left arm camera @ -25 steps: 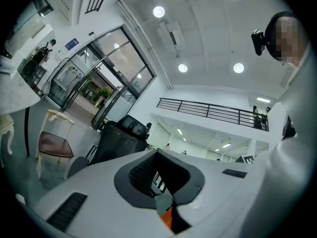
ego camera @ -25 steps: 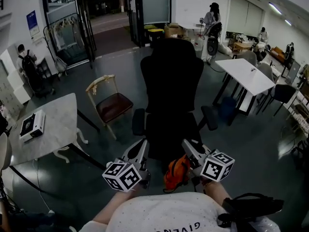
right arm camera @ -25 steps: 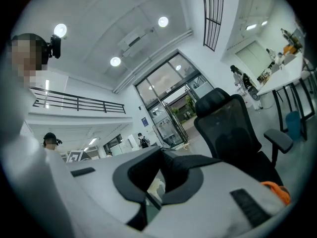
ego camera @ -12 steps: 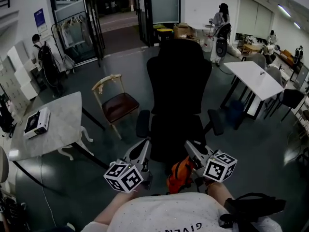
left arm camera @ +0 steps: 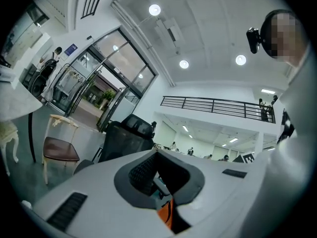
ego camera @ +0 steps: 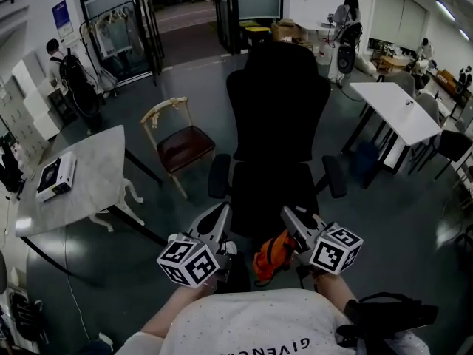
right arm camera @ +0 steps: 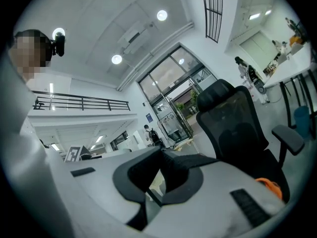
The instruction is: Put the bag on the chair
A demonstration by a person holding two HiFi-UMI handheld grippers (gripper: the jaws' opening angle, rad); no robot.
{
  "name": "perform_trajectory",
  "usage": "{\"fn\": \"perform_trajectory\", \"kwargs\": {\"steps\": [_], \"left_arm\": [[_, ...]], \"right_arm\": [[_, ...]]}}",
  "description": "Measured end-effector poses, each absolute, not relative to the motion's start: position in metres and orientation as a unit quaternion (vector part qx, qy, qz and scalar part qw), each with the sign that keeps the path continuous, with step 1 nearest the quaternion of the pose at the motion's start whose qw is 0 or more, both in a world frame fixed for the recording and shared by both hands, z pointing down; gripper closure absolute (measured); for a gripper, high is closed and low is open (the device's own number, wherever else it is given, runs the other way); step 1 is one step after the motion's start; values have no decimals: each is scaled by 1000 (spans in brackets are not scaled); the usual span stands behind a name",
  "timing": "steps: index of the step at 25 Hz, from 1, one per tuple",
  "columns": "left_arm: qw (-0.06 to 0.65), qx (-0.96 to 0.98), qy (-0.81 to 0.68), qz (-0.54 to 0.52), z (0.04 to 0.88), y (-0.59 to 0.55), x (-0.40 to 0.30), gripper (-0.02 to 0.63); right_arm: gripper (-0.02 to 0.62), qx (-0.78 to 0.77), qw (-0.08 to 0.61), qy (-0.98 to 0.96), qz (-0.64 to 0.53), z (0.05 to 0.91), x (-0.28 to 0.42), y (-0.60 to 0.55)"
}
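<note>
Orange bag (ego camera: 270, 256) hangs upright just before the black chair's (ego camera: 277, 117) seat; left gripper (ego camera: 222, 213) clenched on its fabric; right gripper (ego camera: 286, 213) pressed fully together, bag touching it.

The person wears a white shirt (ego camera: 255, 320) flecked with fine dots, with dark block lettering (ego camera: 284, 346) across the front; only part of it shows. A small black camera (right arm camera: 58, 41) sits on the head. The left gripper (ego camera: 219, 214) and right gripper (ego camera: 288, 214) have smooth light-grey shells with dark slotted vents. Their fingers (left arm camera: 143, 172) are lined with black ribbed pads. Each carries a white cube (ego camera: 188, 261) printed with black square markers on its faces.
</note>
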State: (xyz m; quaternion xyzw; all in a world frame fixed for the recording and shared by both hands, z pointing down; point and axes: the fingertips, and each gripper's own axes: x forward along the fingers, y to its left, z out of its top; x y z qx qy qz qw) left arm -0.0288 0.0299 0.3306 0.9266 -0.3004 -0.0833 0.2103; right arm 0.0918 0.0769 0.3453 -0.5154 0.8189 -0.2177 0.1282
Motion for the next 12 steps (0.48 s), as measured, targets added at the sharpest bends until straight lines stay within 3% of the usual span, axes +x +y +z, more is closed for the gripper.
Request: {"fn": "perform_trajectory", "kwargs": {"steps": [12], "left_arm": [[224,921,-308,-78,344,-34,-19,604]], "right_arm": [[604,-524,126,812,-226,357,106,22]]}}
